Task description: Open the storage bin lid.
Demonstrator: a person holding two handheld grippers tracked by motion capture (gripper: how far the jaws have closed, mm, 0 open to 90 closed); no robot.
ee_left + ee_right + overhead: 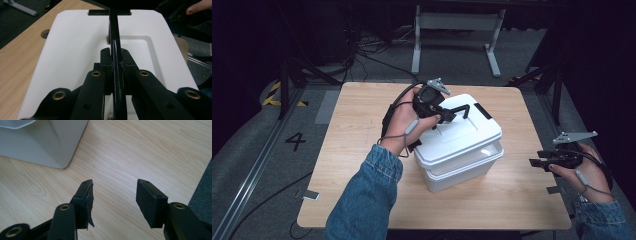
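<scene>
A white plastic box (462,167) with a white lid (462,132) stands in the middle of the wooden table (357,130). The lid's thin black handle (460,109) is swung upright. My left gripper (447,116) reaches in from the left and is shut on it. In the left gripper view the handle (115,32) runs straight up between the closed jaws of the left gripper (115,53), above the lid (75,50). My right gripper (534,162) hovers open near the table's right edge, apart from the box. In its own view the right gripper (113,192) holds nothing, with the box's corner (50,145) beyond.
A black latch (483,111) sits at the lid's far right end. A round hole (45,33) is in the tabletop left of the box. Behind the table stands a white table frame (417,40), with cables on the grey floor and a floor mark "4" (295,141).
</scene>
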